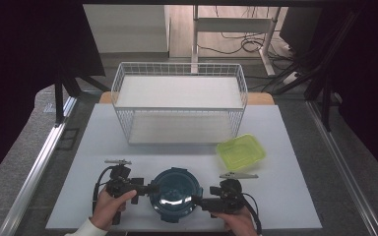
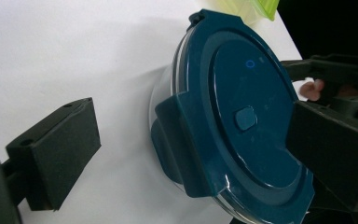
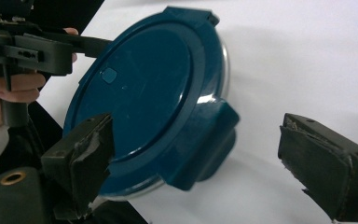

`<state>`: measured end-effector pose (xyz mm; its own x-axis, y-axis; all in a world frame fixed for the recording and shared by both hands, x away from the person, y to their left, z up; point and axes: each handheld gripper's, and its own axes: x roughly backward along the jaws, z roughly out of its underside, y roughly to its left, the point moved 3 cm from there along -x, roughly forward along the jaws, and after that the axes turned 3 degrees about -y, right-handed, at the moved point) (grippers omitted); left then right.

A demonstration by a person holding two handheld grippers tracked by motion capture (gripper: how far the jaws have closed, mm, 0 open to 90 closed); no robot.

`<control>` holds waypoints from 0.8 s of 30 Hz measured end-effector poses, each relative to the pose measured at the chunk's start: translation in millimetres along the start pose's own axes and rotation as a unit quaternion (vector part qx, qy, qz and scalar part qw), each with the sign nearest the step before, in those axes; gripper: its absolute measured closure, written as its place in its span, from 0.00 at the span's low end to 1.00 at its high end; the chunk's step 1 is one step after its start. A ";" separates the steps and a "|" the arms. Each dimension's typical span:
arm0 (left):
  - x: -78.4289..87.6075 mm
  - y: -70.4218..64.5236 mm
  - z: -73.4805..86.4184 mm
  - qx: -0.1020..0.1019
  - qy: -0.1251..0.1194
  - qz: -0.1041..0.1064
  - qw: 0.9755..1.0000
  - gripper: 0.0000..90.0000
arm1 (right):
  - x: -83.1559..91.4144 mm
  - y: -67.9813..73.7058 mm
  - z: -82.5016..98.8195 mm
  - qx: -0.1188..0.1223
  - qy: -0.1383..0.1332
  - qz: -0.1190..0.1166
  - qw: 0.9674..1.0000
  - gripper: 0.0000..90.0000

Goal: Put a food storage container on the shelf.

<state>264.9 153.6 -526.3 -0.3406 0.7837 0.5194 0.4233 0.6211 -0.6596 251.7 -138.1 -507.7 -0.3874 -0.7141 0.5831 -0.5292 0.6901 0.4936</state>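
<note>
A round blue-lidded container [image 1: 175, 193] on the bench [image 1: 285, 147] is flanked by the left gripper [image 1: 150, 189] and right gripper [image 1: 200, 200]; both jaws are spread wide, nothing gripped.

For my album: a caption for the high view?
Two open grippers flank a blue-lidded container.

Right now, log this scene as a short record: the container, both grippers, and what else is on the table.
container: round, dark blue lid on, standing at the table's near edge
lid latches: one faces each gripper
left gripper: open, jaws either side of the left latch
right gripper: open, jaws either side of the right latch
also on table: white wire basket, yellow-green lid
</note>
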 end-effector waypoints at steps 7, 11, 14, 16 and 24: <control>-9.0 2.3 6.6 0.017 0.016 0.028 0.999 0.05 | -13.9 -1.9 2.6 -0.032 0.015 -0.019 0.999 0.12; -15.4 -0.5 10.8 0.017 0.027 0.042 0.999 0.09 | -17.3 -2.3 5.6 -0.050 0.019 -0.035 0.998 0.12; -17.7 -1.5 12.5 0.017 0.032 0.042 0.998 0.11 | -18.9 -1.5 6.8 -0.057 0.025 -0.039 0.997 0.12; -19.9 -2.1 14.3 0.021 0.038 0.045 0.998 0.12 | -20.8 -0.7 7.9 -0.065 0.026 -0.043 0.997 0.13; -18.3 -5.1 18.4 0.037 0.026 0.042 0.998 0.23 | -23.9 0.6 11.2 -0.090 0.028 -0.060 0.994 0.23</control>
<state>253.6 136.0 -542.5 -0.2627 0.8331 0.4867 0.3853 0.5530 -0.7387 252.2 -121.9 -528.5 -0.2850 -0.7884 0.5452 -0.4241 0.6138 0.6659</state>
